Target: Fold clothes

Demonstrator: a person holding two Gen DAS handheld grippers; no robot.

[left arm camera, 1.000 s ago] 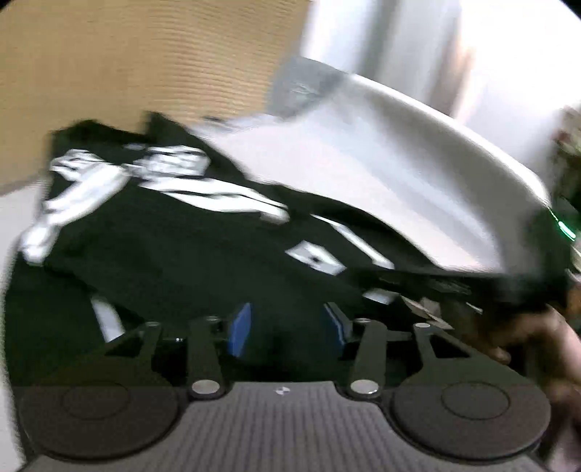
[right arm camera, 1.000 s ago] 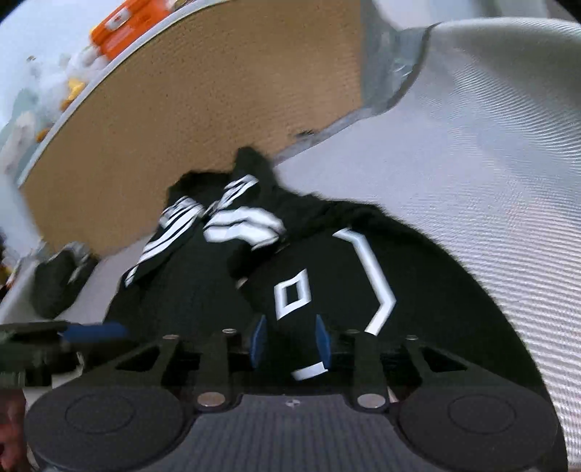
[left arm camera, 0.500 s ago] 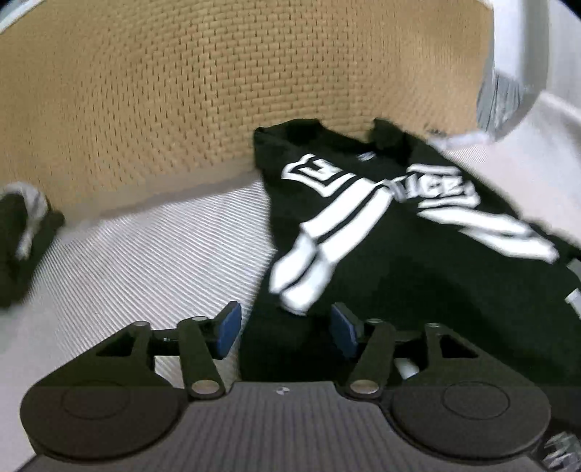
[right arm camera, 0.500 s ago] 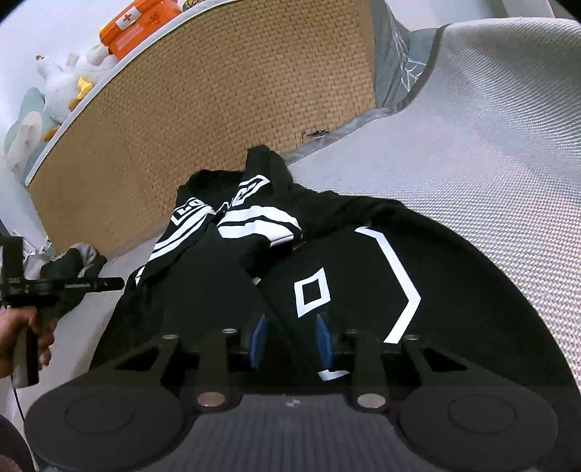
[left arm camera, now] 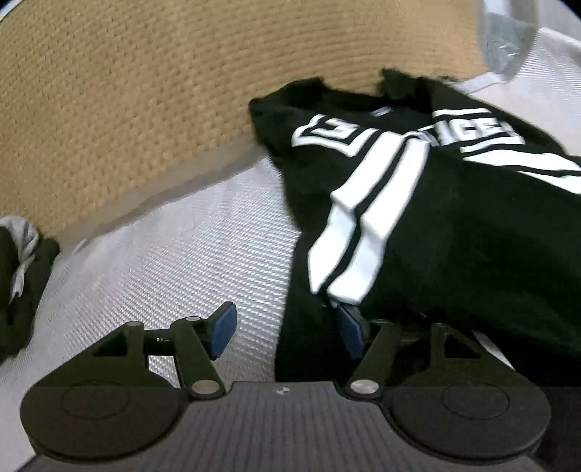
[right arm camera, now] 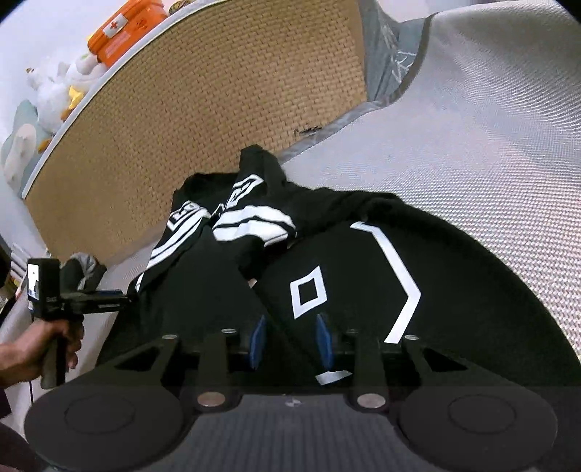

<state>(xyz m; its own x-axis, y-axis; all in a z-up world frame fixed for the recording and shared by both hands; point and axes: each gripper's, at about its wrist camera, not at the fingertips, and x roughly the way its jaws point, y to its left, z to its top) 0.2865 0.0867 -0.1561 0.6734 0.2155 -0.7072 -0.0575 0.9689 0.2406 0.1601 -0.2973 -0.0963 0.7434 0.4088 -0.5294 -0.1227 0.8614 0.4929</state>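
A black shirt point(left arm camera: 454, 236) with white stripes and lettering lies crumpled on the pale woven bed cover point(left arm camera: 181, 261); in the right wrist view the shirt point(right arm camera: 363, 290) shows a white diamond and chevron. My left gripper point(left arm camera: 287, 330) is low at the shirt's left edge. Its jaws are opening, with the edge of the cloth between them and the right pad point(left arm camera: 348, 332) under the striped sleeve, and nothing is pinched. My right gripper point(right arm camera: 290, 341) sits over the near part of the shirt, jaws partly apart, with flat black cloth between the pads.
A tan woven headboard point(left arm camera: 145, 109) stands behind the bed. Dark clothes point(left arm camera: 18, 290) lie at the far left. A grey pillow point(right arm camera: 392, 61) is at the back right. An orange first-aid box point(right arm camera: 127, 32) and plush toys point(right arm camera: 54, 90) sit on the ledge. A hand point(right arm camera: 36, 348) holds the left tool.
My left gripper swung left across the shirt and sank to its left edge, and its jaws spread wider. The right gripper stayed put.
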